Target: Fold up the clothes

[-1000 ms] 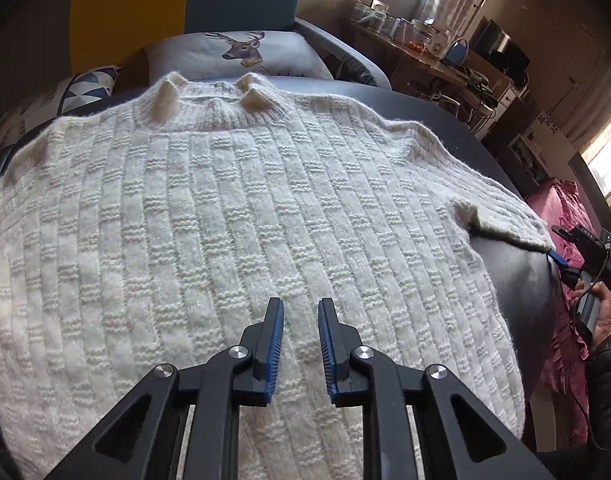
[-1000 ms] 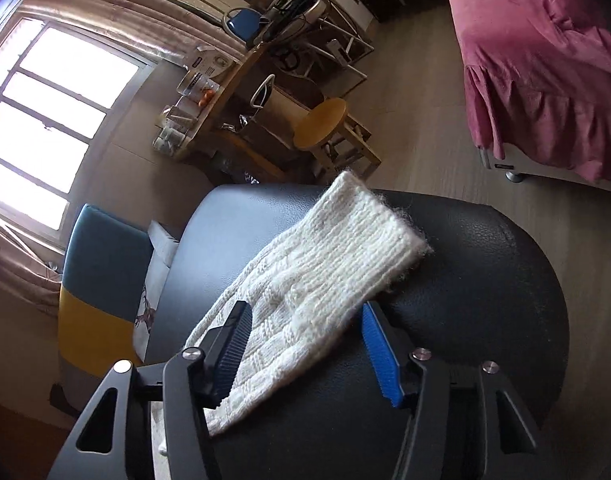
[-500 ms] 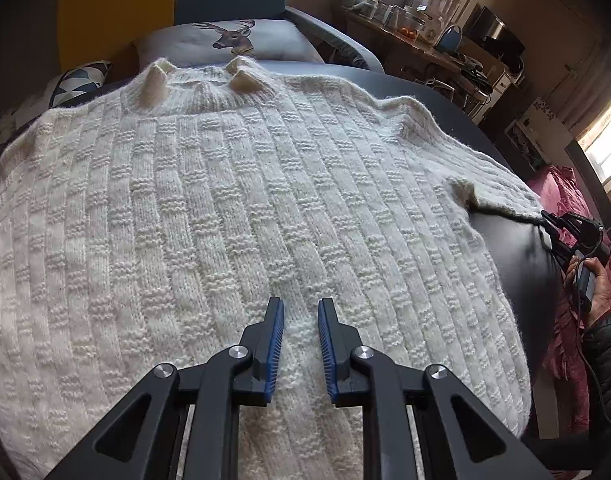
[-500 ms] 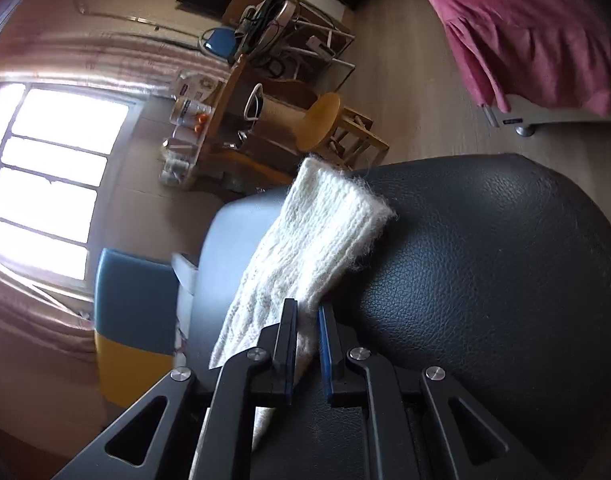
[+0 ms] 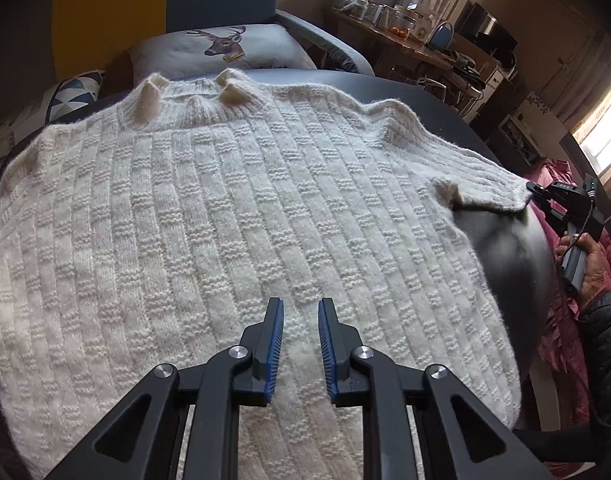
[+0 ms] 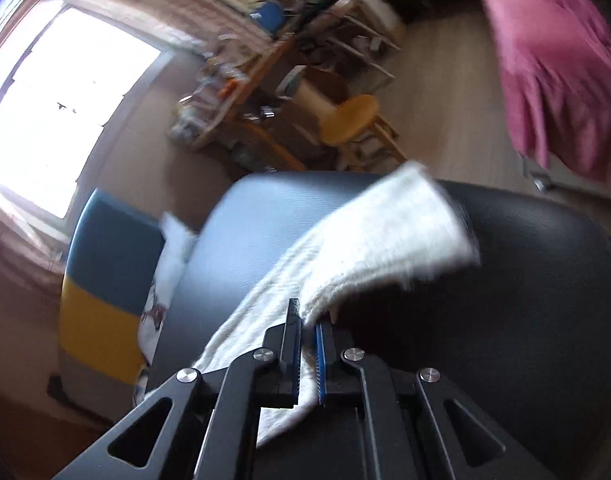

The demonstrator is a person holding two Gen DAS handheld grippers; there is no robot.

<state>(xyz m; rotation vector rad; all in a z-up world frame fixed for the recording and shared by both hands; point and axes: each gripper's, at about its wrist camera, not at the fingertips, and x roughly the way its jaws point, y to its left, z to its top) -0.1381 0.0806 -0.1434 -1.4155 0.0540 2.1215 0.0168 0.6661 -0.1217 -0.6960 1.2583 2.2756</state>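
Observation:
A cream knitted sweater (image 5: 233, 216) lies spread flat on a black leather surface (image 5: 501, 248), collar at the far end. My left gripper (image 5: 299, 310) hovers over the sweater's lower middle, jaws slightly apart with nothing between them. My right gripper (image 6: 307, 320) is shut on the sweater's sleeve (image 6: 381, 236) and lifts its edge off the black surface (image 6: 525, 300); the cuff end hangs free beyond the jaws. The right gripper also shows at the far right of the left wrist view (image 5: 545, 196), at the sleeve's cuff.
A deer-print pillow (image 5: 225, 50) and a blue and yellow chair back (image 6: 105, 280) stand beyond the collar. A cluttered wooden desk (image 5: 405, 44) and a round stool (image 6: 351, 120) are further off. A pink bedspread (image 6: 557, 64) lies to the right.
My right gripper closed on the sleeve and now lifts it, folding its edge up. My left gripper stayed over the sweater's lower middle, its view shifting slightly.

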